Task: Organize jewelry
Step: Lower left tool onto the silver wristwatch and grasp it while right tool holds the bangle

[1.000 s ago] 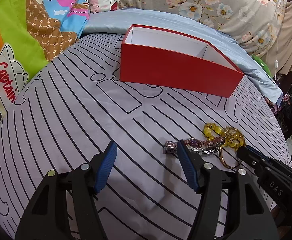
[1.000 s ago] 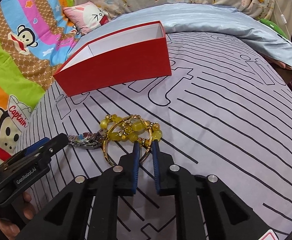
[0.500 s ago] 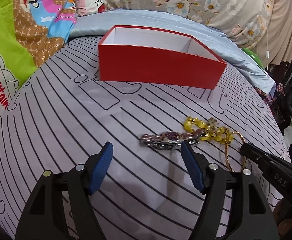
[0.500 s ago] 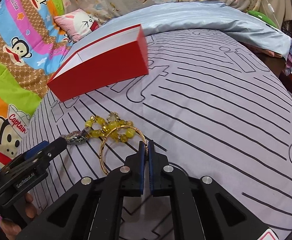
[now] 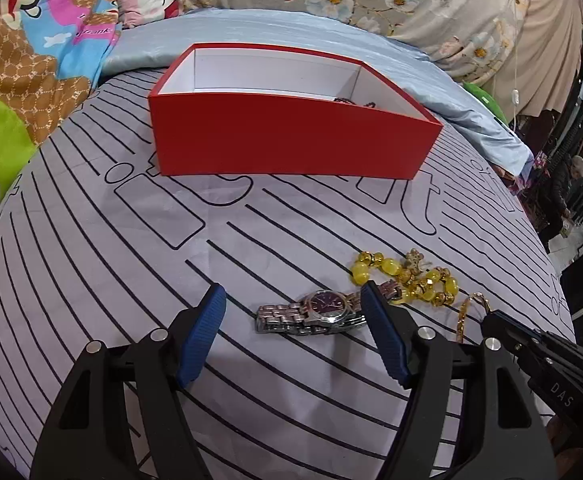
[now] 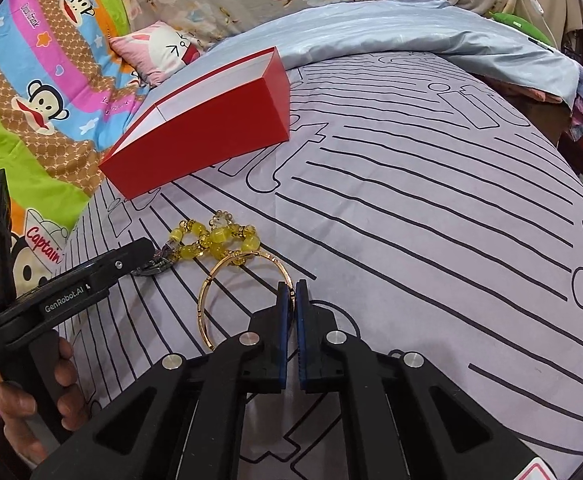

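Note:
A silver wristwatch (image 5: pixel 311 312) with a dark dial lies on the striped bedsheet between the open blue pads of my left gripper (image 5: pixel 293 304). A yellow bead bracelet (image 5: pixel 407 276) lies just right of it, also in the right wrist view (image 6: pixel 215 240). My right gripper (image 6: pixel 291 288) is shut on the rim of a gold bangle (image 6: pixel 211 280), whose edge shows in the left wrist view (image 5: pixel 465 312). A red open box (image 5: pixel 291 140) with a white inside stands farther back; something dark lies in its right end.
The bed carries a grey sheet (image 6: pixel 411 200) with black lines. A pale blue quilt (image 6: pixel 411 32) and cartoon pillows (image 6: pixel 159 48) lie behind the box. The bed edge drops off at the right (image 5: pixel 551 248).
My right gripper closed on the gold bangle and drew it back from the bead bracelet. My left gripper moved right so the watch now sits between its open pads.

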A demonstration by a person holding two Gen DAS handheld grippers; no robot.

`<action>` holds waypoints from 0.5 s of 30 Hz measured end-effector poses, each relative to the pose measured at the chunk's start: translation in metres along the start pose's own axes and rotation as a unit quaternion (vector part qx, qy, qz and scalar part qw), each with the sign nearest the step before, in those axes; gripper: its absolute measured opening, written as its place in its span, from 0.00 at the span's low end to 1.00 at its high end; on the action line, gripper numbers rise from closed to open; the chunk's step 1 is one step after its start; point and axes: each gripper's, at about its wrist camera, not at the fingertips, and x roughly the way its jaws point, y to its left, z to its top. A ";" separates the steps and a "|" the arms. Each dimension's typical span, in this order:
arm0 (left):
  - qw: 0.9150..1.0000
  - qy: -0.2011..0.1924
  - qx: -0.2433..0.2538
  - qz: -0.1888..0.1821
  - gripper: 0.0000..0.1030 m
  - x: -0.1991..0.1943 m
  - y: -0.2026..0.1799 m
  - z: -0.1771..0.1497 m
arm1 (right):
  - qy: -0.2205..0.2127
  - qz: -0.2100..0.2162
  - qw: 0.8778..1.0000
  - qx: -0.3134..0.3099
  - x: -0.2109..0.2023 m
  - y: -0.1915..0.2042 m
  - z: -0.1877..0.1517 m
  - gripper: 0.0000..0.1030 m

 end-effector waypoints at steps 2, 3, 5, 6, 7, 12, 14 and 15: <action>1.000 0.001 0.008 -0.009 0.64 -0.001 -0.004 -0.003 | 0.000 0.001 1.000 0.000 0.000 0.001 0.000 0.04; 1.000 0.002 0.013 -0.013 0.62 -0.002 -0.007 -0.006 | 0.000 0.001 1.000 0.001 0.000 0.001 0.000 0.04; 1.000 0.004 0.024 -0.016 0.61 -0.004 -0.014 -0.009 | 0.001 0.003 1.000 0.002 0.001 0.001 0.000 0.04; 0.999 0.005 0.031 -0.018 0.60 -0.006 -0.018 -0.013 | 0.001 0.003 1.000 0.002 0.001 0.001 0.000 0.04; 0.999 0.006 0.036 -0.021 0.59 -0.007 -0.021 -0.014 | 0.002 0.004 1.000 0.002 0.000 0.002 -0.001 0.04; 0.999 0.007 0.029 -0.029 0.59 -0.017 -0.029 -0.027 | 0.009 0.007 1.000 0.015 -0.004 0.003 -0.005 0.04; 1.000 0.007 0.027 -0.012 0.57 -0.018 -0.033 -0.029 | 0.011 0.004 1.000 0.019 -0.007 0.003 -0.008 0.04; 1.000 0.007 0.028 -0.003 0.57 -0.017 -0.035 -0.029 | 0.012 0.003 1.000 0.020 -0.008 0.003 -0.010 0.04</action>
